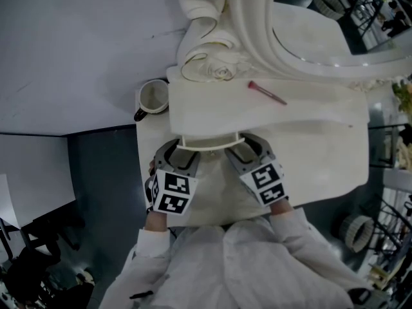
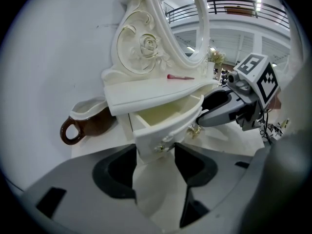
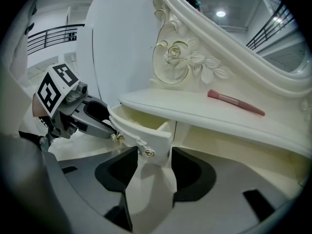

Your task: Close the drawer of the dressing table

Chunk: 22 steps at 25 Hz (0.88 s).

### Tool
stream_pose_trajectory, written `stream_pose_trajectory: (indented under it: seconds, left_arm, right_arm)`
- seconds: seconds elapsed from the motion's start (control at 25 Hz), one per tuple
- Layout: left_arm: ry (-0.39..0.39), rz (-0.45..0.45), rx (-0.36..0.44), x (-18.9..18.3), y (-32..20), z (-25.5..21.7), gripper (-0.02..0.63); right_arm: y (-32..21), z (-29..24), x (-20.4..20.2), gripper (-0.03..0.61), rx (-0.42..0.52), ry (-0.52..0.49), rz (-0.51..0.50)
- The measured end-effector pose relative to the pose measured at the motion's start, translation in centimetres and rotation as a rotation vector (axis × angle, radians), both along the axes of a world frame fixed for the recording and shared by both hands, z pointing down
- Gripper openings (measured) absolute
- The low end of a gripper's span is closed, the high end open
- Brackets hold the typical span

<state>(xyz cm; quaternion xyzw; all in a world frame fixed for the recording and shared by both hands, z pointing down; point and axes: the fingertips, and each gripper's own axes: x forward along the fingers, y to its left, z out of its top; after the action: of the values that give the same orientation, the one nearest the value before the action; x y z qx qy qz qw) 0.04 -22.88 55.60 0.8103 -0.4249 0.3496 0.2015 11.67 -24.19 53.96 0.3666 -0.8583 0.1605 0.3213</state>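
Note:
A small white dressing table [image 1: 290, 118] with an oval mirror stands on a white tabletop. Its curved drawer [image 1: 210, 145] is pulled out partway under the top. My left gripper [image 1: 180, 154] is at the drawer's left end, and my right gripper [image 1: 248, 149] is at its right end. In the left gripper view the left gripper [image 2: 155, 150] is open, with the drawer's [image 2: 168, 123] front corner and a gold knob between its tips. In the right gripper view the right gripper [image 3: 155, 152] is open around the other corner of the drawer [image 3: 141, 130].
A brown mug [image 1: 153, 98] with a white inside stands just left of the dressing table. A pink stick [image 1: 267, 93] lies on the dressing table's top near the mirror. The tabletop's edge [image 1: 138, 166] drops to dark floor on the left.

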Motion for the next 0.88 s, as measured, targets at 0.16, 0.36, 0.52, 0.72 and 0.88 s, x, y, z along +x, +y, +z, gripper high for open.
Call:
stream_pose_trajectory:
  seconds: [0.16,0.36,0.52,0.72,0.88]
  left_arm:
    - [-0.006,-0.005,0.002,0.1,-0.5,-0.1,0.225]
    - [-0.010,-0.018,0.010,0.1,-1.1,-0.2,0.225]
    - [-0.013,-0.026,0.010,-0.2,-1.3,-0.1,0.225]
    - [-0.006,-0.063,0.006,-0.5,-1.8,-0.1,0.225]
    - [0.006,-0.090,0.005,-0.8,-2.0,-0.1,0.227]
  right_arm:
    - [-0.5,0.0,0.1,0.193,-0.001,-0.004,0.013]
    - [-1.1,0.0,0.1,0.194,-0.006,-0.006,0.020]
    - [-1.2,0.1,-0.2,0.194,-0.018,-0.018,0.027]
    - [-1.6,0.1,-0.4,0.194,-0.025,-0.026,0.036]
    - [-1.9,0.1,-0.6,0.199,-0.027,-0.033,0.050]
